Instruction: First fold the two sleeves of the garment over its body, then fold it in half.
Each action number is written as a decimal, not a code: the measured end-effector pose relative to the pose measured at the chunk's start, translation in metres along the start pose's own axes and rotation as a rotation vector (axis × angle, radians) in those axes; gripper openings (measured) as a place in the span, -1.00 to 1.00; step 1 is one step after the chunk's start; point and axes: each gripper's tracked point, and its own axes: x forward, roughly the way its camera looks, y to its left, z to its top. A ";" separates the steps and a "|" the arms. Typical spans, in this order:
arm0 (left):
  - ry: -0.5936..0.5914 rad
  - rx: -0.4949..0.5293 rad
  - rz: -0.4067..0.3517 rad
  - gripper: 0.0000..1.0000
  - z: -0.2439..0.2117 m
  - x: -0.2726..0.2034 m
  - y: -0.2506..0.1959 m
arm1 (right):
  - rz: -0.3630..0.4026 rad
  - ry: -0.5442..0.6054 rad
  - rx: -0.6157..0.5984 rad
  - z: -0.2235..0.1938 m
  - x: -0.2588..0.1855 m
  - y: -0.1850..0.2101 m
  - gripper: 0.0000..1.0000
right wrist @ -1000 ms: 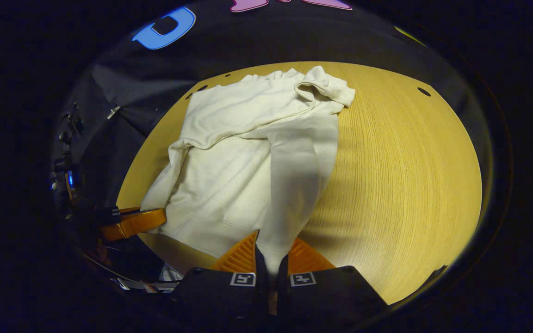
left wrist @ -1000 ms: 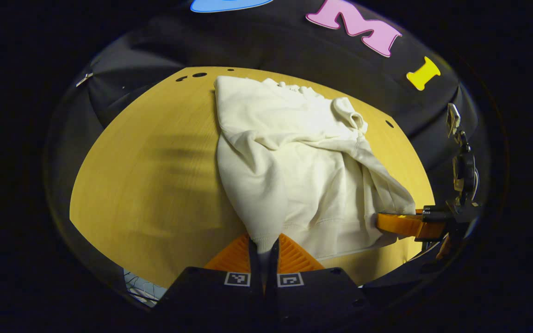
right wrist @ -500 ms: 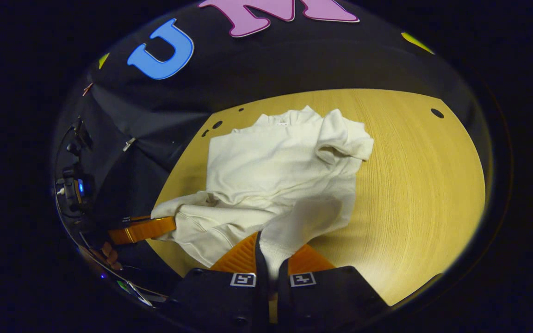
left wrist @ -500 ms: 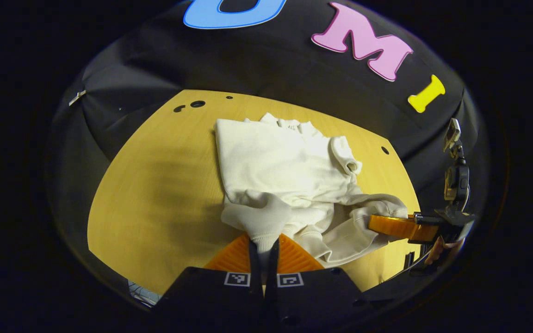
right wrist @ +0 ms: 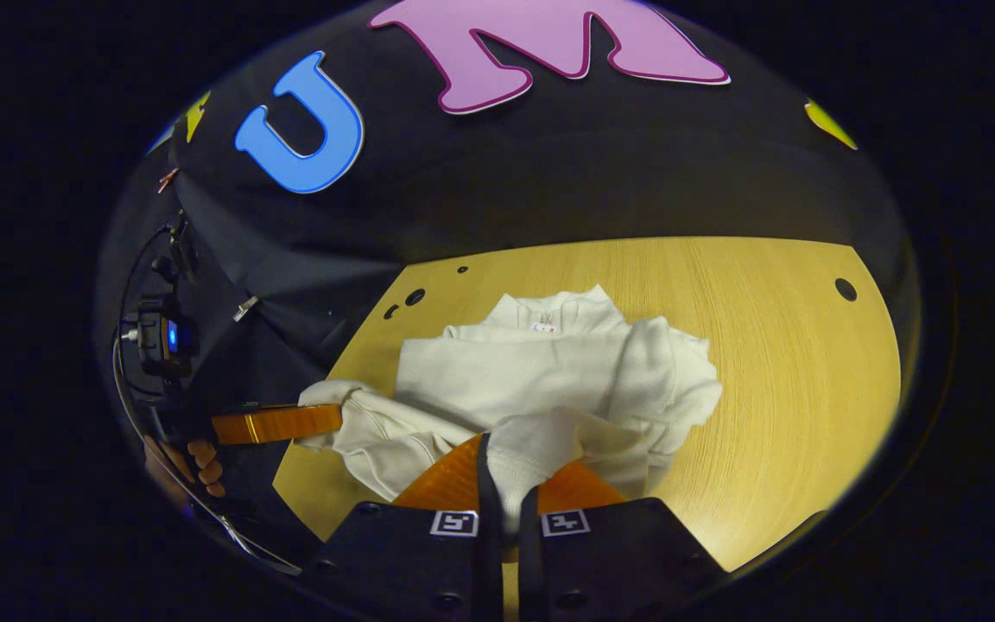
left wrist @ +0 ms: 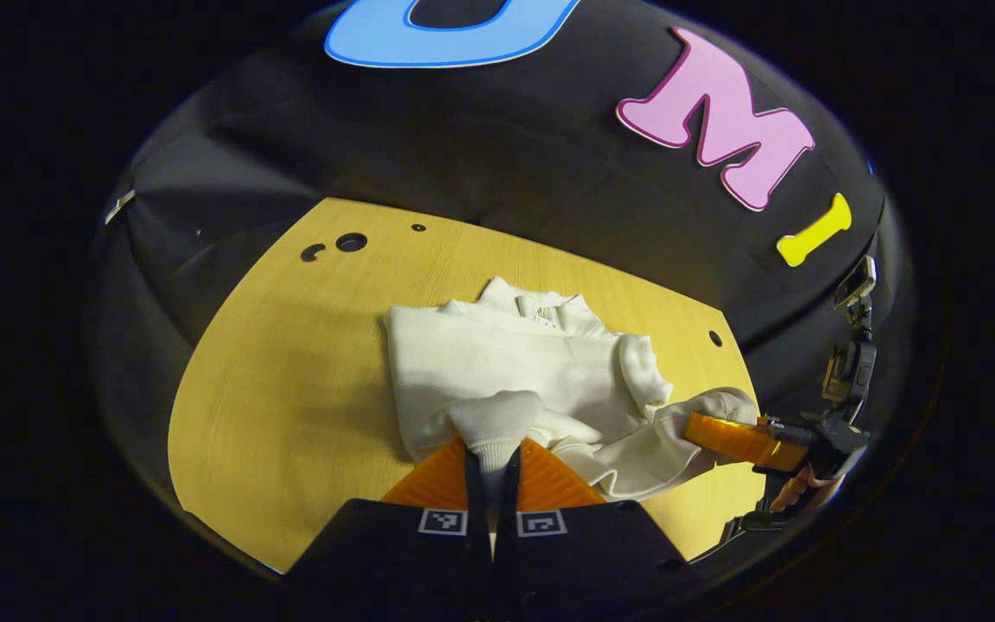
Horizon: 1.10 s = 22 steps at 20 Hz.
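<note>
Cream-white soft cloth garment [left wrist: 506, 371] lies bunched on the round yellow wooden table [left wrist: 290, 363], its collar at 12 o'clock. The left gripper [left wrist: 491, 462] with orange fingers pinches the hem tight at 6 o'clock. The right gripper [right wrist: 506, 484] pinches the hem's other corner tight too, low above the table.

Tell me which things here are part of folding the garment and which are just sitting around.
Part of the job:
- cream garment
- left gripper, shut on the garment's hem
- right gripper, shut on the hem too

Just there:
- wooden table
- black cloth wall
- clip-on device at the booth's edge
</note>
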 end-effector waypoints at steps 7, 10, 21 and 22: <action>-0.006 0.042 0.029 -0.87 0.063 0.067 0.012 | -0.038 -0.018 0.054 0.049 0.063 -0.023 -0.77; -0.004 0.040 0.037 -0.84 0.084 0.104 0.018 | -0.080 -0.032 0.141 0.061 0.094 -0.047 -0.77; -0.278 0.137 0.084 0.95 0.152 0.117 0.012 | -0.214 -0.103 0.031 0.067 0.103 -0.073 1.00; -0.314 0.138 0.086 0.95 0.157 0.108 0.012 | -0.231 -0.133 0.008 0.075 0.098 -0.074 0.97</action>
